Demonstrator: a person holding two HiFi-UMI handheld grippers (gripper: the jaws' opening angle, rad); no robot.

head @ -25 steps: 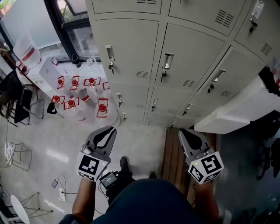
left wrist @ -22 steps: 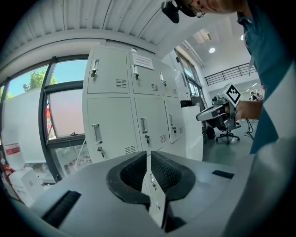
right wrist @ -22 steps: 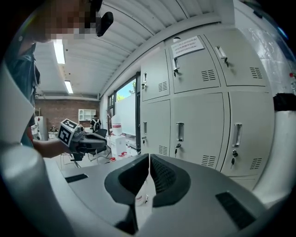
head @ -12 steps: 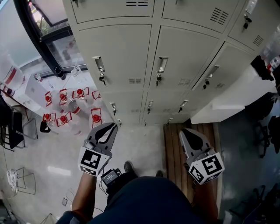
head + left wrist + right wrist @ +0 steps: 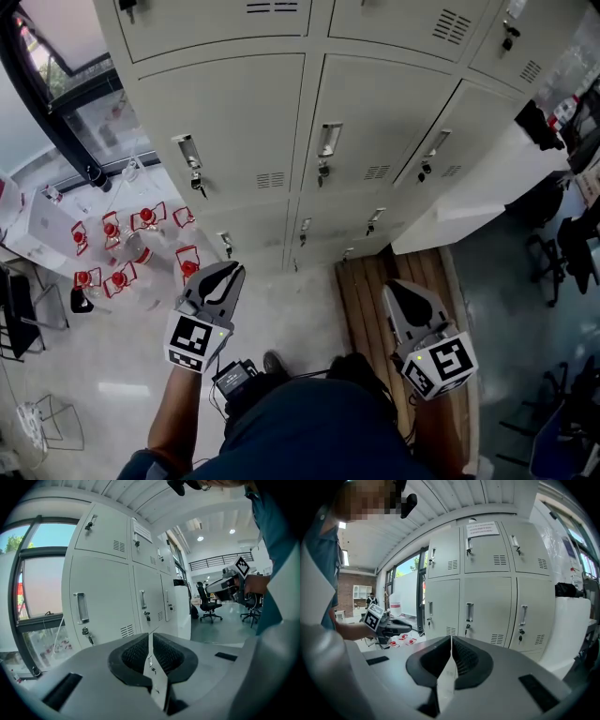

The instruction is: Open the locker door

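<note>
The cream metal lockers fill the top of the head view, all doors closed. Each door has an upright handle with a key lock below it. My left gripper hangs over the floor, short of the lower lockers, with its jaws together and nothing in them. My right gripper is level with it over the wooden platform, also shut and empty. The left gripper view shows my left gripper aimed at a door handle. In the right gripper view my right gripper faces the middle handle.
Several clear water bottles with red caps stand on the floor at the left by a black window frame. A slatted wooden platform lies before the lockers. A white cabinet juts out at the right. Office chairs stand beyond.
The lockers have slid left and down in the head view and look nearer. Both grippers stay shut, the left one now further toward the lockers.
</note>
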